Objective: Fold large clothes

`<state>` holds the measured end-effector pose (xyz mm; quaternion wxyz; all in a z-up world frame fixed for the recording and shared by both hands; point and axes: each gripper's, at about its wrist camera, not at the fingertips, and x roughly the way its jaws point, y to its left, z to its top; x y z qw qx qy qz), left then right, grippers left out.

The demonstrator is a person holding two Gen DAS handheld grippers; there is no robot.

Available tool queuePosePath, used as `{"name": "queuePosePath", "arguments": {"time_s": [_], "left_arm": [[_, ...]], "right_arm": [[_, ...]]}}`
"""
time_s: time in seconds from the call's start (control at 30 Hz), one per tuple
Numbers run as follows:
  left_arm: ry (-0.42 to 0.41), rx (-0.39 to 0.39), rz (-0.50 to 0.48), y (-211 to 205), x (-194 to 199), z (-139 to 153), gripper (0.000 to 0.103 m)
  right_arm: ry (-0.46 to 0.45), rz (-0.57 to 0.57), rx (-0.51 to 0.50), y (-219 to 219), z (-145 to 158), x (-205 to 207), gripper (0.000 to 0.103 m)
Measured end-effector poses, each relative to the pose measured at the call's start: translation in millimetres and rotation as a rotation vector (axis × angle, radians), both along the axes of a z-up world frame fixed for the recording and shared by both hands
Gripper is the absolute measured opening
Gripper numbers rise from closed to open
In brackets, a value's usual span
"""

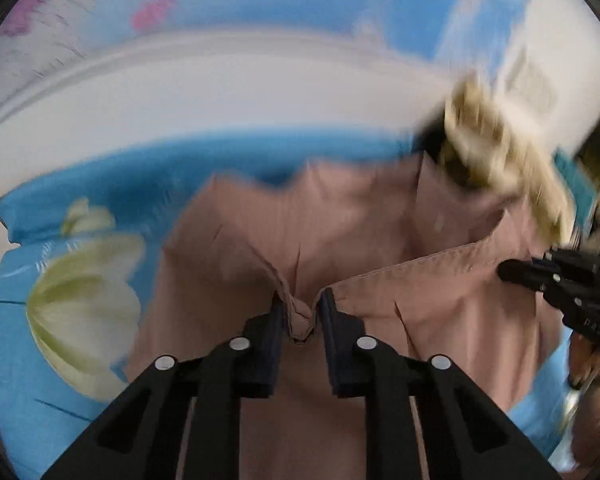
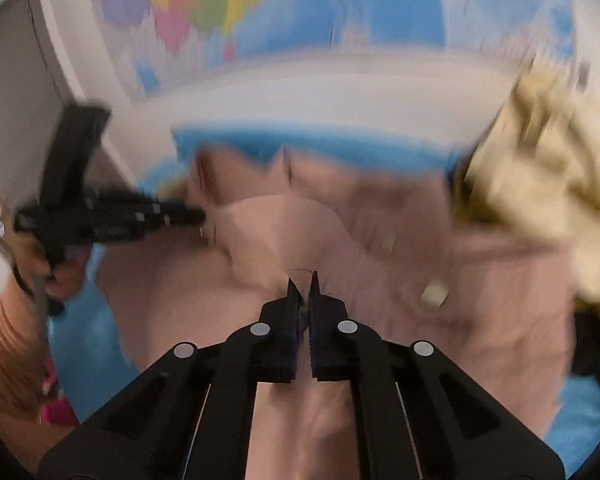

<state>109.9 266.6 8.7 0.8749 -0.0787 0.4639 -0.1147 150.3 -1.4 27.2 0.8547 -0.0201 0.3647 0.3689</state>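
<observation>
A large dusty-pink shirt [image 1: 340, 232] lies spread on a blue sheet [image 1: 40, 400] printed with white flowers. My left gripper [image 1: 302, 312] is shut on a bunched fold of the shirt's edge, which fills the gap between its pads. In the right wrist view the left gripper [image 2: 202, 216] points at the shirt's left part. My right gripper [image 2: 303, 286] has its fingertips almost together, pinching thin pink shirt [image 2: 480, 280] cloth. Seen from the left wrist, the right gripper [image 1: 502, 270] sits at the hemmed edge on the right. A small white button [image 2: 434, 294] shows on the cloth.
A cream fluffy bundle [image 1: 500, 152] lies at the shirt's far right corner [image 2: 548, 208]. A white ledge [image 1: 220, 92] runs behind the bed, with a coloured world map [image 2: 204, 4] on the wall above. A person's hand [image 2: 60, 272] holds the left gripper's handle.
</observation>
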Motion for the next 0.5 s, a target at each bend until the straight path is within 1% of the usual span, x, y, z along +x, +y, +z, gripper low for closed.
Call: {"name": "queuePosePath", "arguments": {"time_s": [0.03,0.07,0.1,0.13,0.17,0.2,0.23,0.27,0.3,0.37,0.4,0.43,0.47,0.5], "left_arm": [[-0.021,-0.001,0.034,4,0,6,0.049],[-0.042,0.017,0.068,8,-1,12,0.055],[-0.066,0.050,0.066,11,-5,16,0.058],[-0.074,0.059,0.052,12,-9,17,0.061],[-0.074,0.059,0.041,13,-13,15,0.063],[-0.055,0.060,0.024,16,-20,8,0.075],[-0.036,0.065,0.019,19,-26,1,0.080],[-0.019,0.079,0.012,22,-35,-9,0.080],[-0.009,0.094,0.007,25,-41,-15,0.080],[0.008,0.114,0.019,32,-56,-29,0.080],[0.013,0.106,0.024,36,-64,-33,0.080],[0.016,0.095,0.032,41,-73,-37,0.080],[0.011,0.072,0.046,48,-80,-39,0.080],[-0.009,0.076,0.060,53,-87,-41,0.081]], "right_arm": [[-0.035,-0.024,0.018,-1,10,2,0.003],[-0.082,-0.060,0.016,2,18,7,0.003],[-0.094,-0.086,0.008,3,18,13,0.003],[-0.073,-0.103,-0.001,6,13,22,0.003],[-0.033,-0.108,-0.013,9,4,33,0.003],[0.015,-0.128,-0.029,12,-9,46,0.003],[0.063,-0.126,-0.043,15,-24,57,0.004],[0.091,-0.119,-0.056,16,-33,62,0.008],[0.115,-0.133,-0.085,19,-45,67,0.015],[0.126,-0.141,-0.117,18,-55,66,0.041],[0.125,-0.131,-0.087,12,-52,61,0.046],[0.100,-0.127,-0.043,0,-44,51,0.053],[0.079,-0.125,-0.027,-8,-37,43,0.063],[0.044,-0.131,-0.009,-22,-27,31,0.067]]}}
